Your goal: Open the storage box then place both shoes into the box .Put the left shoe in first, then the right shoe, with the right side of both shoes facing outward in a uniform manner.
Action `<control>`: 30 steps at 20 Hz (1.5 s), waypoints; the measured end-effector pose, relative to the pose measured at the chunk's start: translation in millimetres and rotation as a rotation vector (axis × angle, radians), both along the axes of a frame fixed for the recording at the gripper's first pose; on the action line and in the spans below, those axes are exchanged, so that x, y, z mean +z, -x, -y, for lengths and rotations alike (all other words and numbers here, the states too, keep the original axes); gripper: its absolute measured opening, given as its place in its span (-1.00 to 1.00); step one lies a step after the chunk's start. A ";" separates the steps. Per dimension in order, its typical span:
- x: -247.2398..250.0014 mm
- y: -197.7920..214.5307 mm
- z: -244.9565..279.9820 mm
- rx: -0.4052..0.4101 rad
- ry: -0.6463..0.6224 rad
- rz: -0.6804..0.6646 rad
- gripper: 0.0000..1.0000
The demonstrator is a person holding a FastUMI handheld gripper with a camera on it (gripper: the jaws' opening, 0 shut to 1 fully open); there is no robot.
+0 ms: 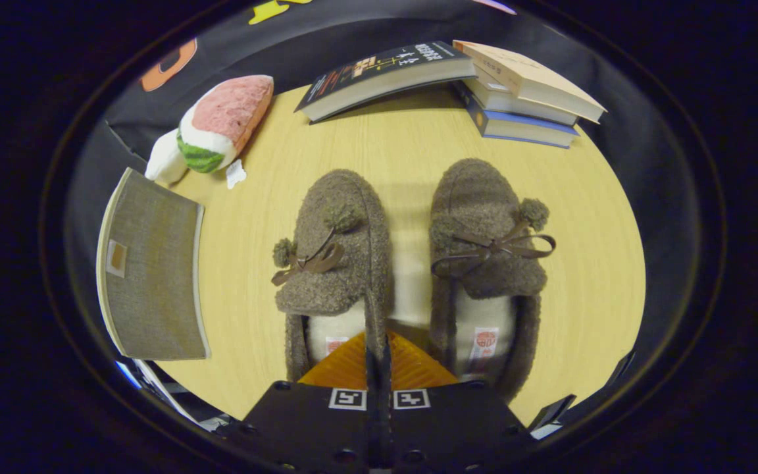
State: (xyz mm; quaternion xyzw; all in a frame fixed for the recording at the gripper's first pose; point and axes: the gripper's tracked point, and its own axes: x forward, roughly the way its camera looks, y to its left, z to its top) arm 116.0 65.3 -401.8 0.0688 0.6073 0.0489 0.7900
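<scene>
While the gripper [378, 359] fingers sit pressed together with nothing held, over the left slipper [333, 263] heel beside the right slipper [487, 263], the box lid [152, 266] looks unopened; open it next.

**Fleece, Woodgrain and Paper**

Both shoes, the left shoe [333, 263] and the right shoe [484, 257], wear nubby fleece with pale plush lining and smooth cord bows. The table [392, 151] is matt woodgrain. At ten o'clock, a soft plush toy [218, 125]; at nine, a coarse woven-cloth storage box [152, 270]. The claw [379, 349], closed on the left shoe's wall, has ribbed pads. The paper books [458, 79] have smooth covers.
</scene>
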 end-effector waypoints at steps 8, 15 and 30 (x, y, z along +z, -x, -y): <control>67.1 24.5 -13.4 -0.147 -0.120 0.001 -0.99; 170.2 30.0 -64.5 -0.110 -0.145 0.147 -1.00; 180.4 33.0 -327.7 0.100 -0.259 0.149 -1.00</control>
